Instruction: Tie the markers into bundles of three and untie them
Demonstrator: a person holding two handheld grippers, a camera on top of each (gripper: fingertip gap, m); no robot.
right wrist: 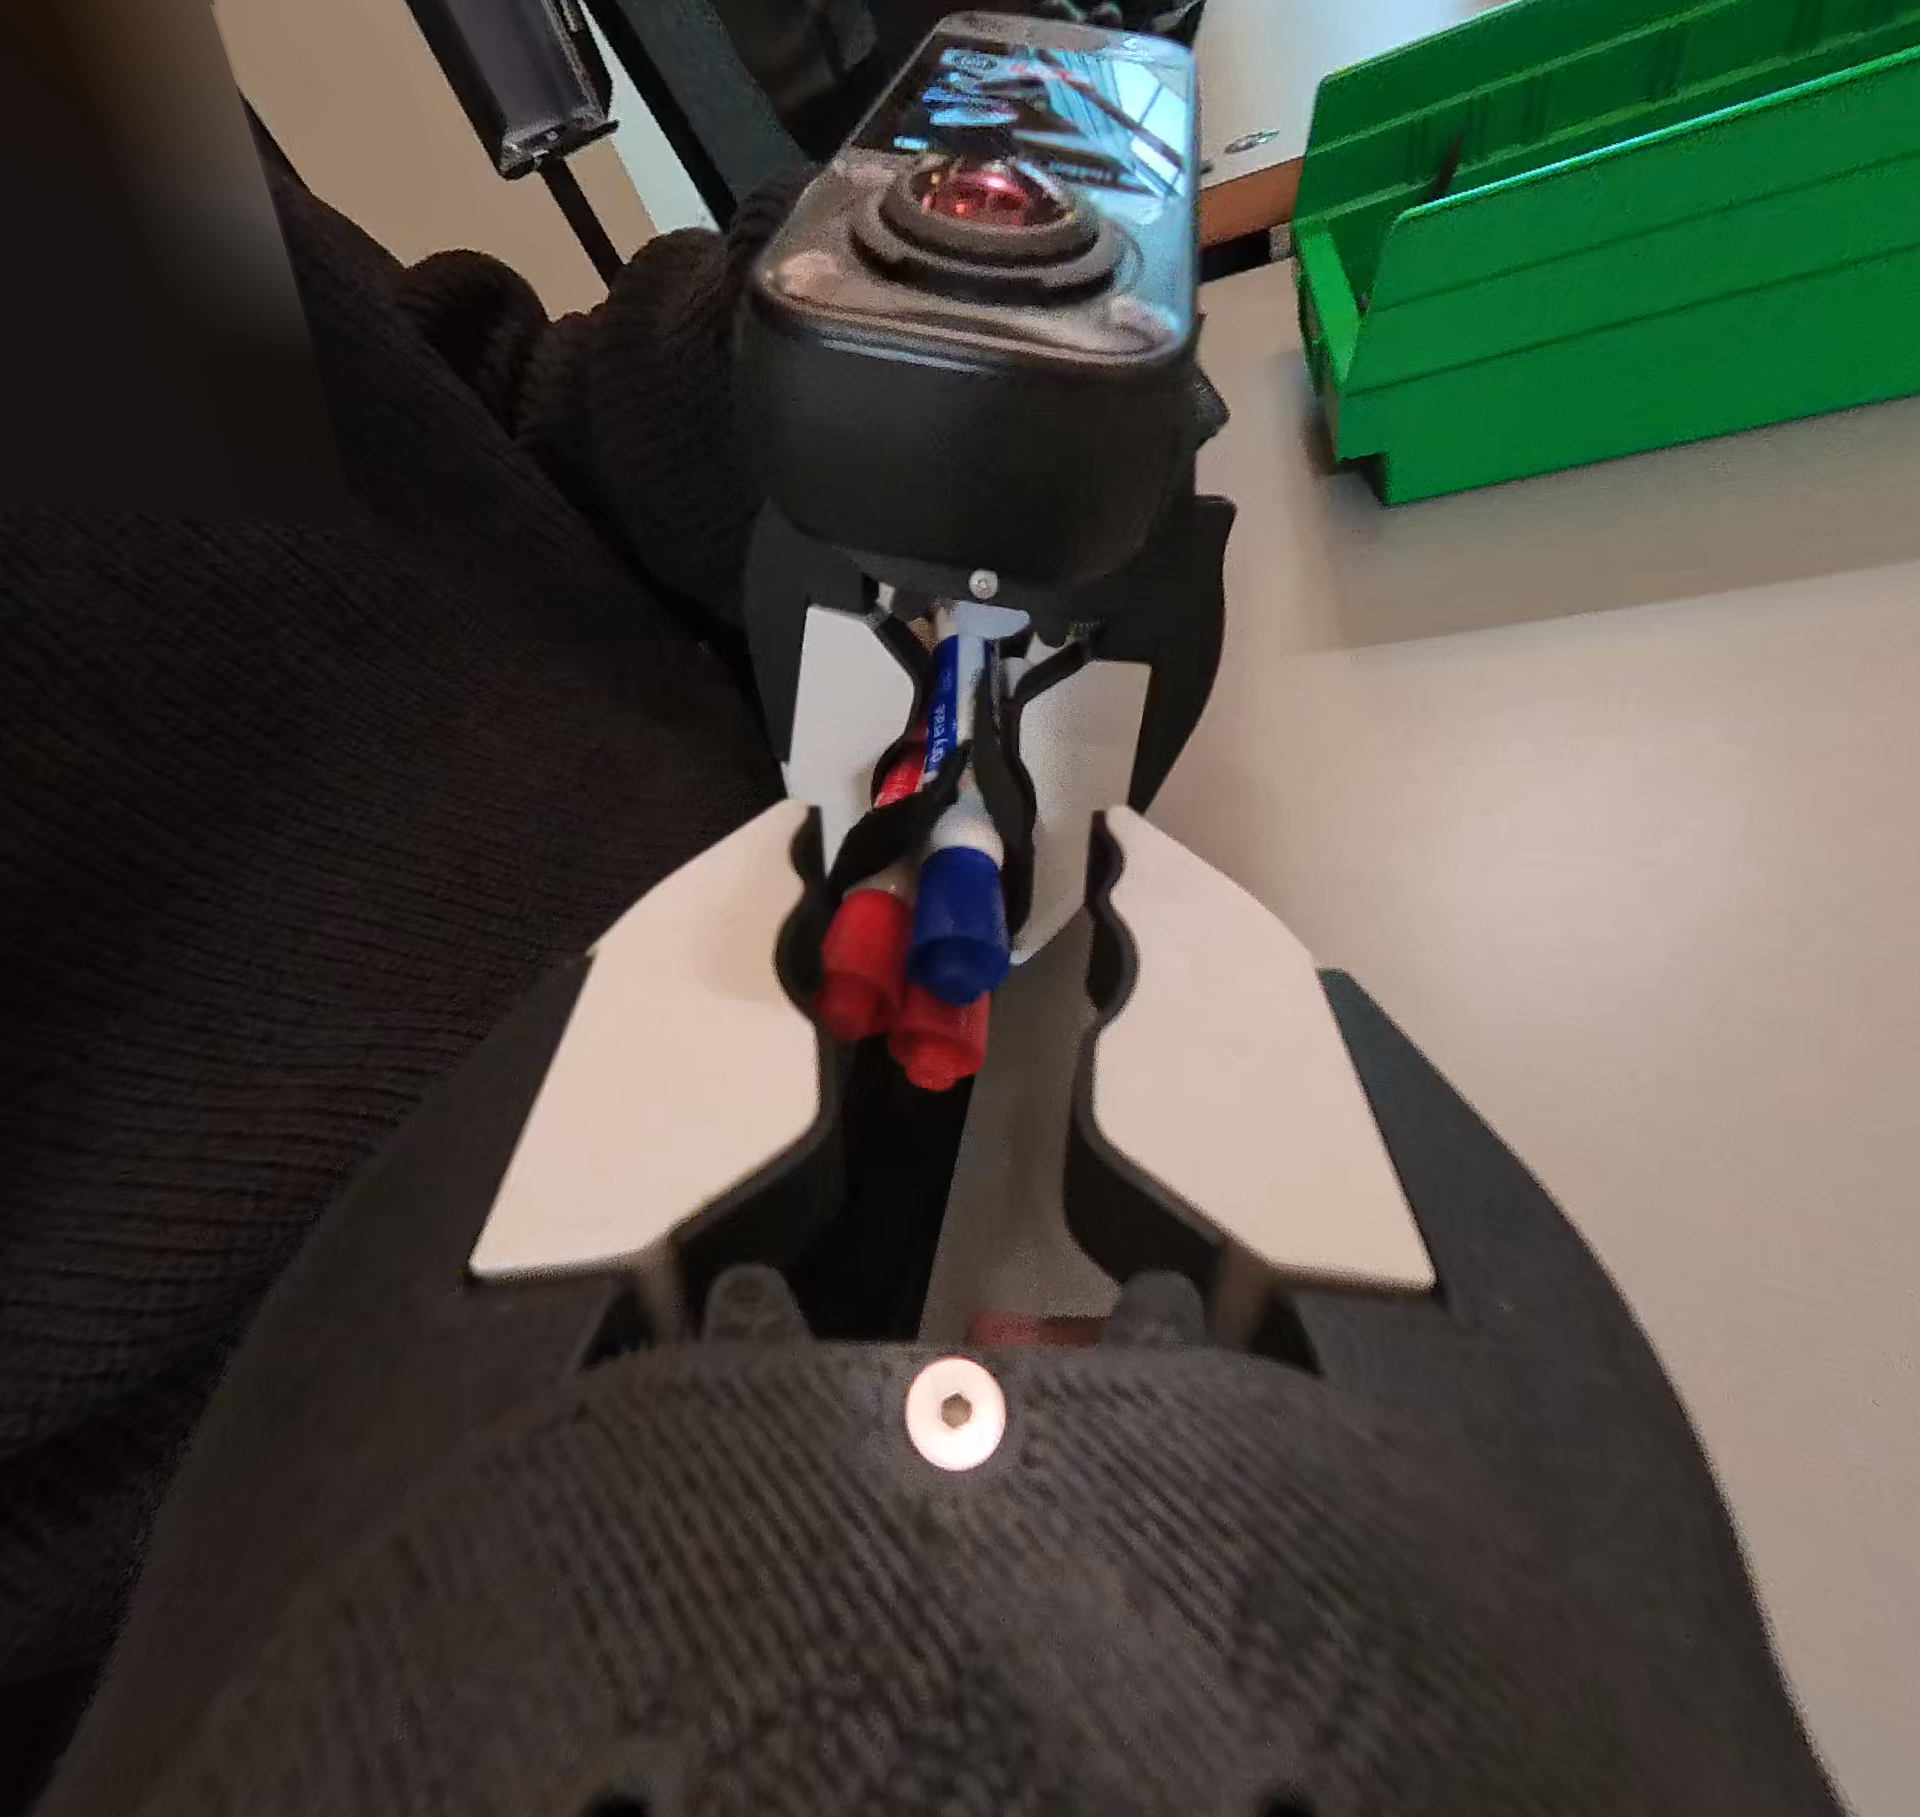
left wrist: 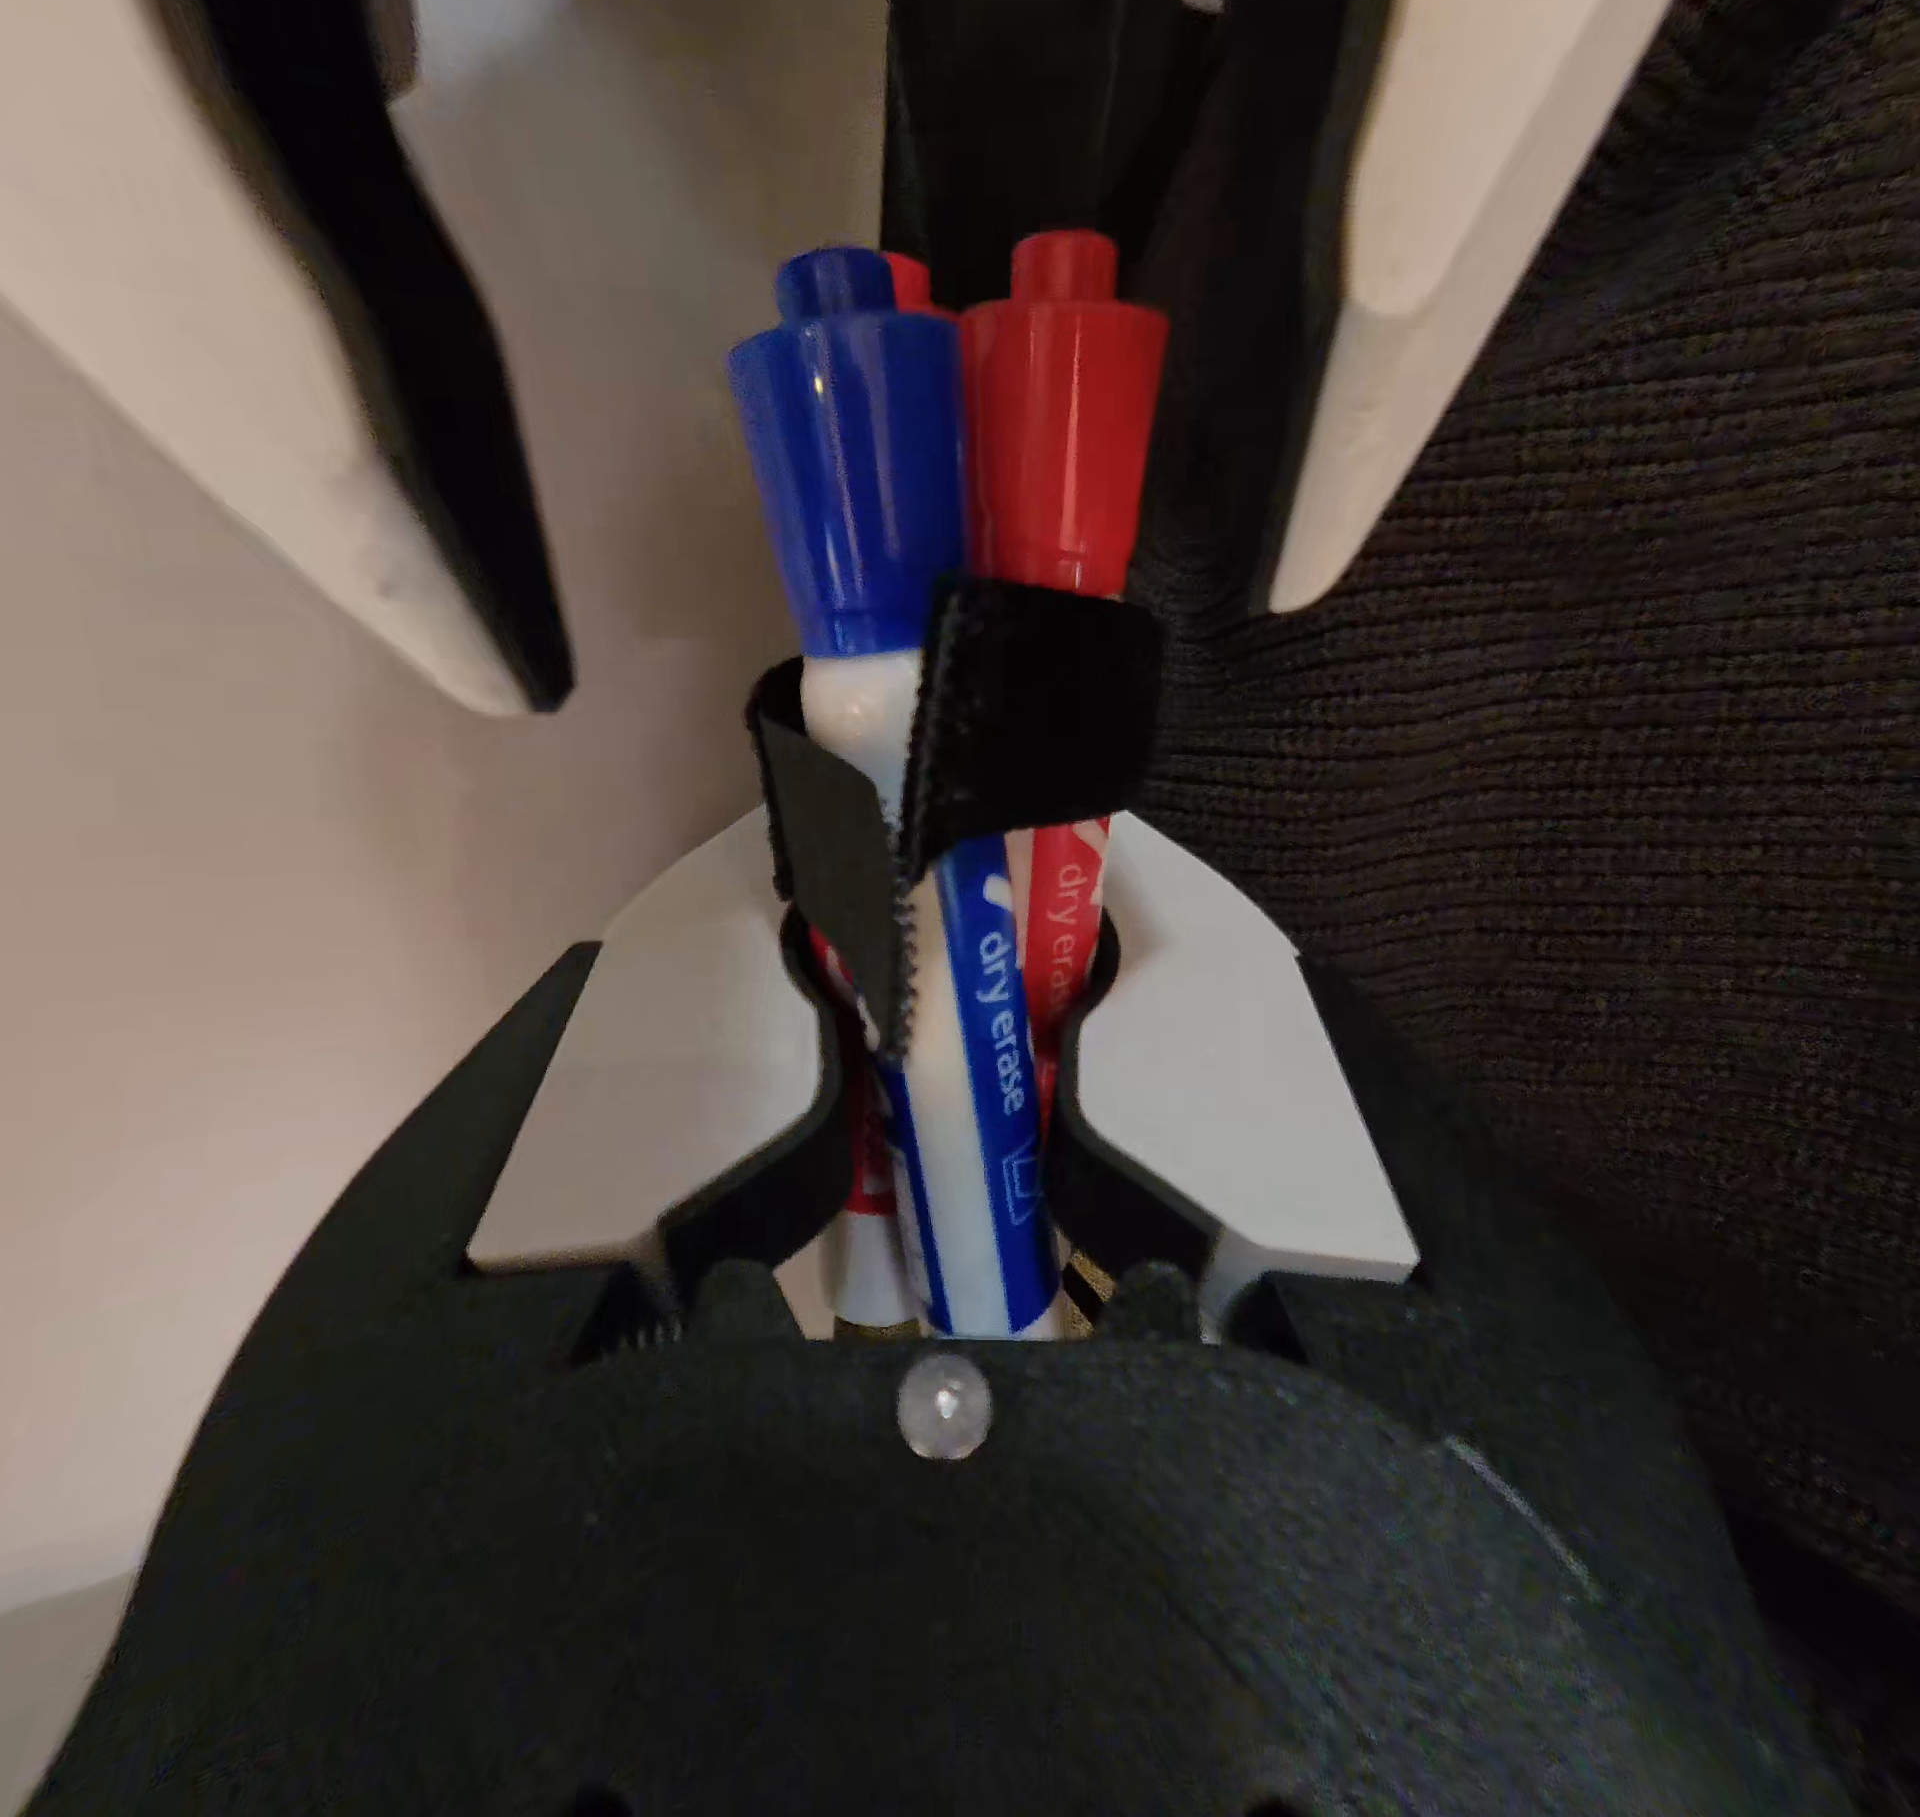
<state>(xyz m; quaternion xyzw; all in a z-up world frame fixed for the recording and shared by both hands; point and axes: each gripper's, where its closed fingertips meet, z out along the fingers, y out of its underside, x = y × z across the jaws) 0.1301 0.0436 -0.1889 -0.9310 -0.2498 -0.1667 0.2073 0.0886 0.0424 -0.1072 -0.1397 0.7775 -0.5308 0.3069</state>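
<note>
A bundle of dry-erase markers (left wrist: 935, 479) with blue and red caps is bound by a black hook-and-loop strap (left wrist: 1029, 707). My left gripper (left wrist: 945, 894) is shut on the marker barrels below the strap, and the caps point away from it. My right gripper (right wrist: 945, 832) faces it, open, with one white finger (left wrist: 416, 541) on each side of the caps. In the right wrist view the marker bundle (right wrist: 935, 946) pokes in between my open fingers, held by the left gripper (right wrist: 951, 770), which carries a black camera (right wrist: 987, 240).
A person's black knitted sleeve (right wrist: 312, 728) fills the left of the right wrist view and shows in the left wrist view (left wrist: 1558, 728). Green plastic bins (right wrist: 1621, 240) stand on the pale table (right wrist: 1507, 832) at the far right. A black stand (right wrist: 488, 32) is behind.
</note>
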